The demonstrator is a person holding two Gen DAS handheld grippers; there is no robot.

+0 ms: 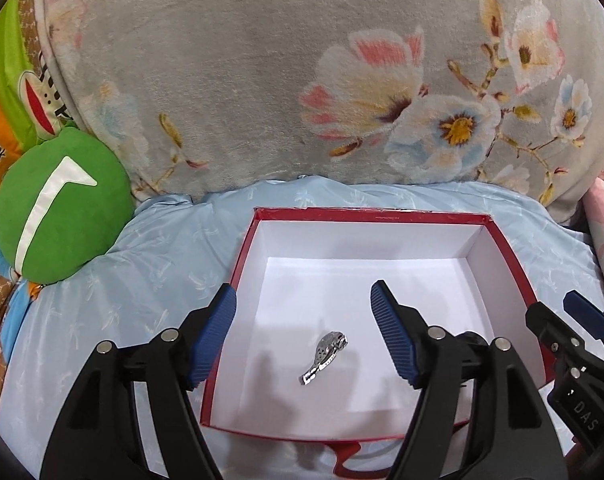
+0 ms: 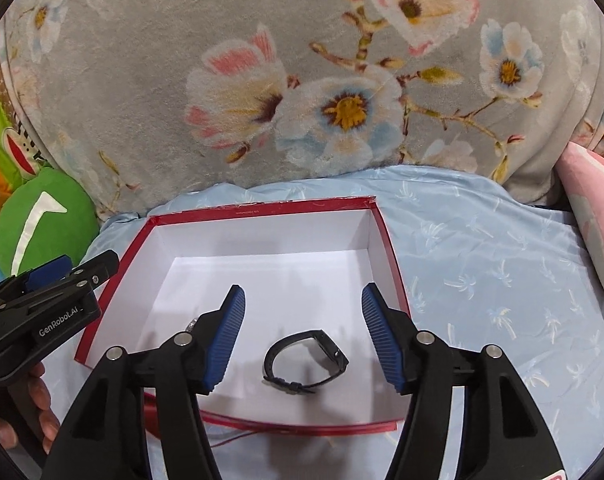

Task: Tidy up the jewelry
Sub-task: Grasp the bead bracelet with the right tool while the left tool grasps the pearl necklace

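Blue bedding (image 2: 482, 240) bears a red box (image 2: 386, 240); watch (image 2: 306, 364) lies between wide-open, empty right tongs (image 2: 303, 340).

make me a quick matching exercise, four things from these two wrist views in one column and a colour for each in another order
Things:
1. watch
2. box rim
3. round cushion
4. bracelet piece

Colours:
a. green
b. silver
c. black
d. red

Pairs: 1-c, 2-d, 3-a, 4-b
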